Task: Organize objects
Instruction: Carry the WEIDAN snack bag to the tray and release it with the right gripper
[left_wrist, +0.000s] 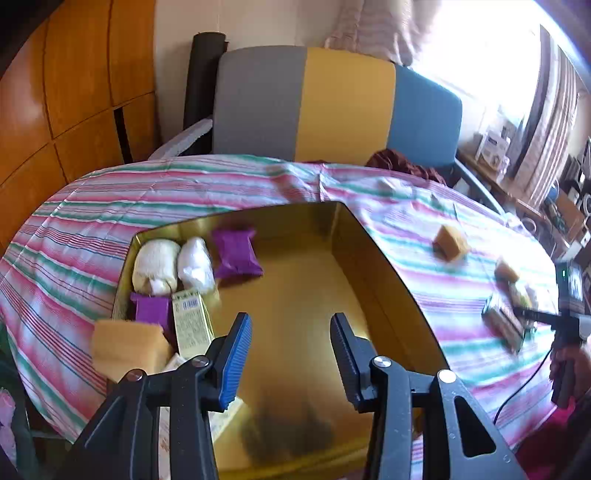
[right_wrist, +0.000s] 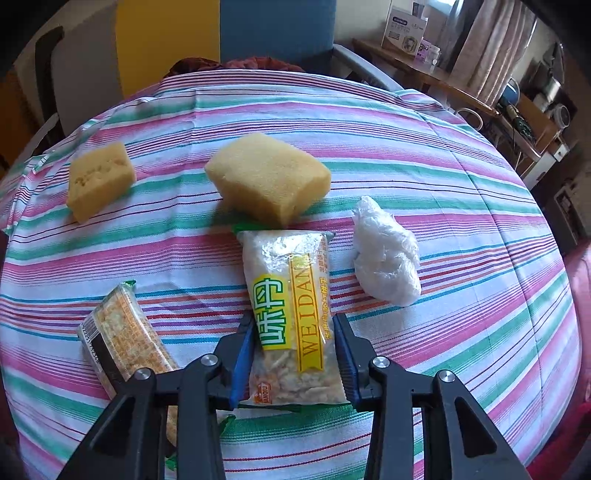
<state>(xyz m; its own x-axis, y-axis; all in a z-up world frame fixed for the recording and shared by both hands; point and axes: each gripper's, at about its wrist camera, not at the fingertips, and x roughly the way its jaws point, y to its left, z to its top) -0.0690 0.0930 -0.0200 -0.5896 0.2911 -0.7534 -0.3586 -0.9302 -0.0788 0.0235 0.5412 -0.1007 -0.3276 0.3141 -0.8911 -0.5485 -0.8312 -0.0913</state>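
Observation:
My left gripper (left_wrist: 291, 319) hangs open and empty over a gold tin (left_wrist: 343, 236). At the tin's left end lie two white bundles (left_wrist: 157, 264), two purple packets (left_wrist: 236, 253), a small printed box (left_wrist: 190, 321) and a yellow sponge (left_wrist: 125, 347). My right gripper (right_wrist: 294, 319) points down at the striped cloth, its pads against both sides of a clear snack packet (right_wrist: 291, 280) with yellow lettering. Beside it lie a second snack bar (right_wrist: 125, 339), two yellow sponges (right_wrist: 269, 177) (right_wrist: 99, 181) and a crumpled white plastic wad (right_wrist: 386, 254).
A round table under a pink, green and white striped cloth (right_wrist: 461, 206) carries everything. Behind it stands a chair (left_wrist: 343, 103) with a grey, yellow and blue back. A wooden cabinet (left_wrist: 74, 81) is at the left, and cluttered shelves (right_wrist: 535, 110) at the right.

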